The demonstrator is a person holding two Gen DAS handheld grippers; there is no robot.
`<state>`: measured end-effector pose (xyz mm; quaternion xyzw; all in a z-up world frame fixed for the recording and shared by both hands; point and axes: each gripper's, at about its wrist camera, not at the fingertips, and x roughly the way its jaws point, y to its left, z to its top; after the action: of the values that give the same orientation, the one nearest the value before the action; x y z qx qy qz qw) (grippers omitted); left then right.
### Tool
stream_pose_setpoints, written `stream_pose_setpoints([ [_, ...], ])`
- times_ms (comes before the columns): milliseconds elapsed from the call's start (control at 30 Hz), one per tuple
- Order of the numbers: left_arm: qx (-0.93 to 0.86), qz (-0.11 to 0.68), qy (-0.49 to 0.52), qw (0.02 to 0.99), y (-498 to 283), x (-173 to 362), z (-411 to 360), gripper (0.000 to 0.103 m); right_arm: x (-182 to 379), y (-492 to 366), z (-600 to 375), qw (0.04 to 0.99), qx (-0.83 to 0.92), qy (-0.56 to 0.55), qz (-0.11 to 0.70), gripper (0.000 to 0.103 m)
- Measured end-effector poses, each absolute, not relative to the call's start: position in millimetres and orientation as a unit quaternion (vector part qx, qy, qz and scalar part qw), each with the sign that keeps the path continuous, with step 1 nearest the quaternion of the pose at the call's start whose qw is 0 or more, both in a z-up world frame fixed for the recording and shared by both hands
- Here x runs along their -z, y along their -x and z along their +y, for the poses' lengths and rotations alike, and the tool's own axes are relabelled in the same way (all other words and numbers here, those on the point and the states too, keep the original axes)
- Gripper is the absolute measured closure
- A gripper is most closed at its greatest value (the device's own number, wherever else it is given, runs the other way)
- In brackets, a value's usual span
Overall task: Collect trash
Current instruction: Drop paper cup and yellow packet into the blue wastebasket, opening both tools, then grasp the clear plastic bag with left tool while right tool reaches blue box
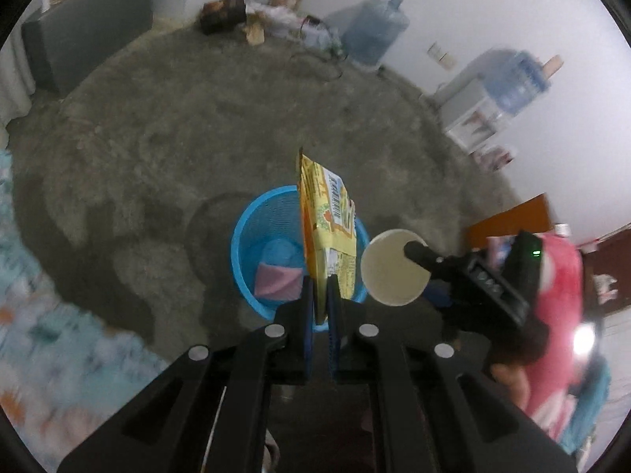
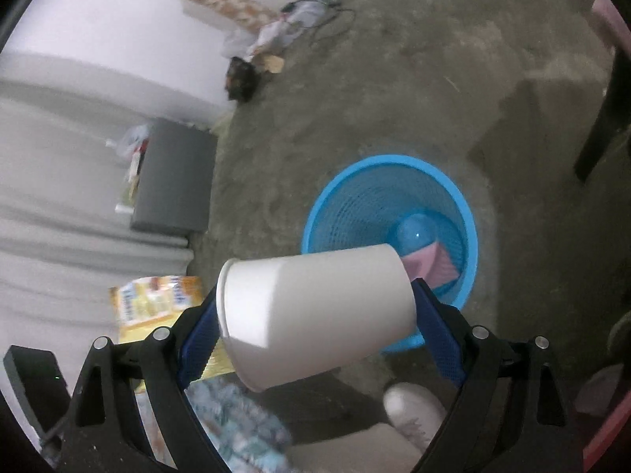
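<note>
My left gripper (image 1: 320, 295) is shut on a yellow snack wrapper (image 1: 325, 220) and holds it upright above the blue mesh bin (image 1: 252, 276). My right gripper (image 2: 315, 315) is shut on a white paper cup (image 2: 315, 311), held sideways above the near rim of the bin (image 2: 465, 213). The cup's open mouth (image 1: 394, 272) and the right gripper (image 1: 430, 264) show in the left wrist view beside the bin. The wrapper (image 2: 154, 303) shows at the left of the right wrist view. Pink and blue trash (image 1: 276, 272) lies inside the bin; it also shows in the right wrist view (image 2: 430, 260).
The bin stands on a bare concrete floor (image 1: 205, 126). Water jugs (image 1: 374, 27) and clutter (image 1: 252, 19) line the far wall. A dark grey box (image 2: 173, 177) stands by the curtain. A dark furniture leg (image 2: 603, 118) is at right. A patterned cloth (image 1: 43, 295) lies at left.
</note>
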<state>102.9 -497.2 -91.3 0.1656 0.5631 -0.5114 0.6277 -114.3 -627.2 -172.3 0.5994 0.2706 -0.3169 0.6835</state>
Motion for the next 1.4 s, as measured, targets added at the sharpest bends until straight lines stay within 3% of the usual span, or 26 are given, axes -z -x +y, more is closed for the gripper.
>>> stream_pose_setpoints([
  [67, 0.495, 0.569, -0.186, 0.630, -105.8, 116.3, -518.1, 0.083, 190.0, 109.3, -638.5, 0.667, 0.321, -0.614, 0.273, 0.015],
  [133, 0.479, 0.578, -0.202, 0.629, -106.9, 135.7, -531.7, 0.061, 208.7, 102.7, -647.3, 0.653, 0.330, -0.621, 0.281, 0.011],
  [300, 0.451, 0.592, -0.194, 0.639, -116.5, 147.9, -528.6, 0.049, 234.3, 104.3, -653.7, 0.620, 0.353, -0.631, 0.305, 0.011],
  [533, 0.454, 0.556, -0.193, 0.669, -112.5, 107.5, -507.0, 0.041, 206.6, 114.8, -641.0, 0.655, 0.364, -0.587, 0.307, 0.011],
  [733, 0.454, 0.532, -0.150, 0.698, -119.1, 54.6, -451.0, 0.037, 138.4, 102.4, -616.5, 0.723, 0.379, -0.485, 0.313, 0.011],
  [967, 0.444, 0.476, -0.102, 0.752, -124.5, -17.2, -344.3, 0.032, 60.5, 71.0, -565.1, 0.796, 0.388, -0.331, 0.325, 0.008],
  [1200, 0.412, 0.423, -0.024, 0.806, -135.8, -67.4, -215.9, 0.028, 15.1, 35.3, -491.6, 0.840, 0.385, -0.159, 0.348, 0.008],
  [1400, 0.340, 0.367, 0.052, 0.864, -145.9, -95.6, -85.3, 0.026, -10.9, 12.4, -449.9, 0.878, 0.325, -0.088, 0.340, 0.008],
])
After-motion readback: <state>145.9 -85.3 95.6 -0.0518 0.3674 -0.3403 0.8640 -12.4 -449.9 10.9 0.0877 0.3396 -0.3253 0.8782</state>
